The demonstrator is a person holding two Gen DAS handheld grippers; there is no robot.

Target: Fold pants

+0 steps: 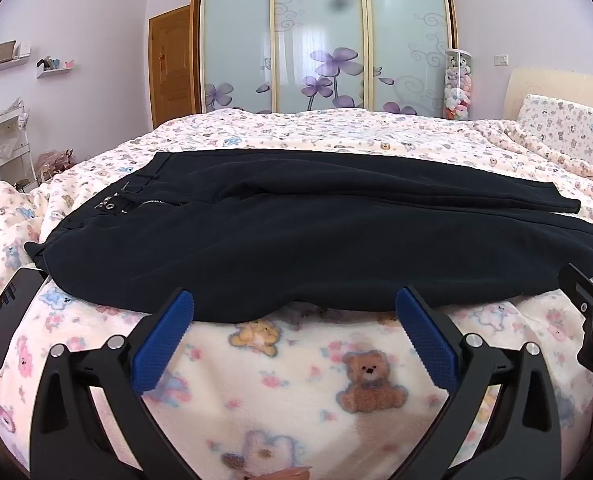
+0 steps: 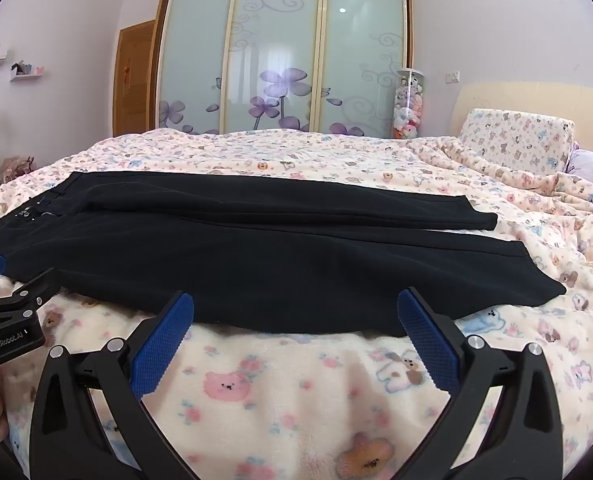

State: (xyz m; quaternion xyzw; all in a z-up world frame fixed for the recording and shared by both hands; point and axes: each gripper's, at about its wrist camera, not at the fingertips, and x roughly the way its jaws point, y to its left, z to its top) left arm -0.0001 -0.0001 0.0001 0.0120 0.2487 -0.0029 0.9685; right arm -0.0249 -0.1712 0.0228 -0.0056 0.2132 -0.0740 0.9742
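Note:
Black pants (image 1: 296, 236) lie flat across the bed, waistband with buttons and zipper at the left, both legs stretched to the right, the far leg lying partly over the near one. They also show in the right wrist view (image 2: 264, 252). My left gripper (image 1: 294, 308) is open and empty, its blue pads just short of the pants' near edge. My right gripper (image 2: 295, 308) is open and empty, at the near edge further toward the leg ends. Each gripper shows at the edge of the other's view.
The bed is covered by a pink teddy-bear blanket (image 1: 296, 380). A black phone (image 1: 10, 316) lies on it left of the waistband. A pillow (image 2: 516, 144) and headboard are at the right. A sliding-door wardrobe (image 1: 320, 36) stands beyond the bed.

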